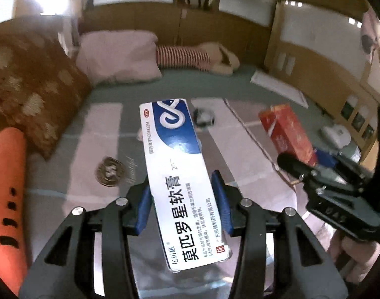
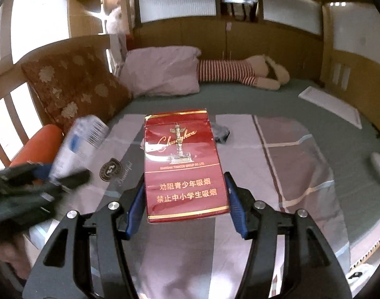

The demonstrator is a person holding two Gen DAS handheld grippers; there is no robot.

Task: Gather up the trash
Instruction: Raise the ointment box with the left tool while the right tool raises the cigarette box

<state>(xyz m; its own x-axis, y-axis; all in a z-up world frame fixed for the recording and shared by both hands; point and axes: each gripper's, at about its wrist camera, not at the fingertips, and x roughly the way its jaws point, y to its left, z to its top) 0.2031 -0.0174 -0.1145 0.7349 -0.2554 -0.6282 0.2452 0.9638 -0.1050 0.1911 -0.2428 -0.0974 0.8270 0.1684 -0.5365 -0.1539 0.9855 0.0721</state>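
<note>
The left gripper (image 1: 181,196) is up above the bed (image 1: 227,84). It squeezes a long white and blue box (image 1: 176,174) between its blue pads (image 1: 221,194). The box sticks out forward, over the blanket (image 1: 90,149).

The right gripper (image 2: 185,199) is up above the bed too. It squeezes a red cigarette pack (image 2: 183,164) on both sides. The pack's far end is torn open, and what is inside cannot be seen.

From the right wrist, the left gripper and its box look blurry. A small dark crumpled thing (image 2: 221,132) lies on the blanket past the pack, partly hidden, and it is hard to tell what it is. A brown cushion (image 2: 75,84), a white pillow (image 2: 162,71) and a striped toy (image 2: 239,72) lie at the far end.
</note>
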